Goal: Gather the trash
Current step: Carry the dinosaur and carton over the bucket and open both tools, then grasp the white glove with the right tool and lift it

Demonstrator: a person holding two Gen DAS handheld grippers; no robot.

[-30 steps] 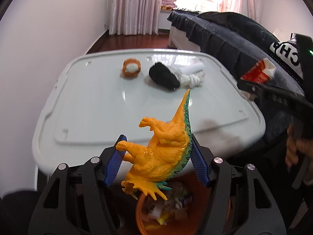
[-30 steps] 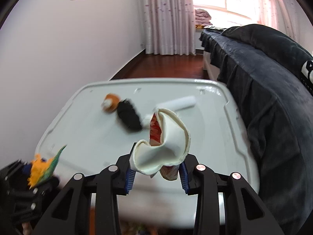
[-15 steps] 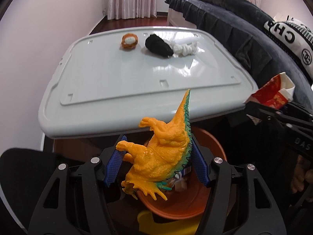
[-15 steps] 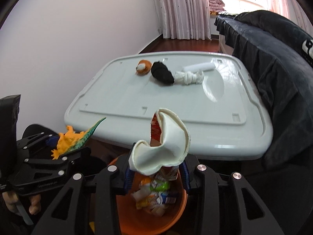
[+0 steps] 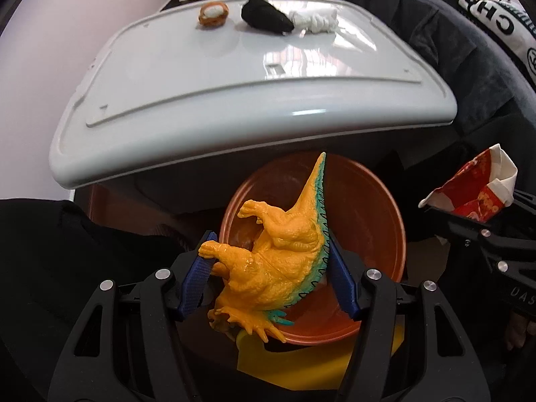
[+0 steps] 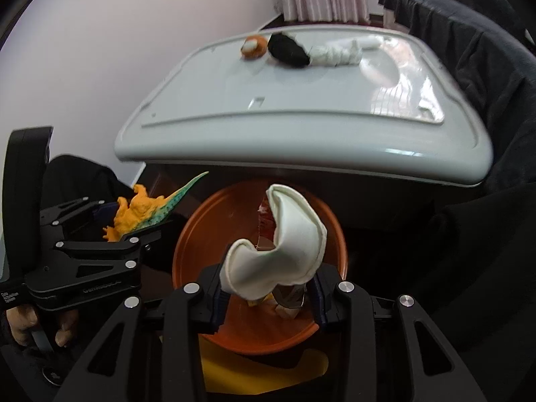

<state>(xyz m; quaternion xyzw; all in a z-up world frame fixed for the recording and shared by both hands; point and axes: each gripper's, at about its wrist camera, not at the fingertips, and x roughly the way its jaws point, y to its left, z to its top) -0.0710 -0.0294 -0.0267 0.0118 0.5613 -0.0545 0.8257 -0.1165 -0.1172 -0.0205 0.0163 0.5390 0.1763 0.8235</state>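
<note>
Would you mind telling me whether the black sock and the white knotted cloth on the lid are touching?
Touching: the right wrist view shows the black sock butting against the white knotted cloth, no lid visible between them.

I count two grippers, the left gripper [image 5: 271, 274] and the right gripper [image 6: 268, 296], and one orange bin [image 5: 375, 221]. There is one toy dinosaur [image 5: 278, 254] and one crumpled wrapper [image 6: 281, 251]. On the one white lid [image 5: 207, 77] I see three things: one small orange toy [image 5: 212, 14], one black sock [image 5: 266, 18] and one white rope knot [image 5: 315, 21].
</note>
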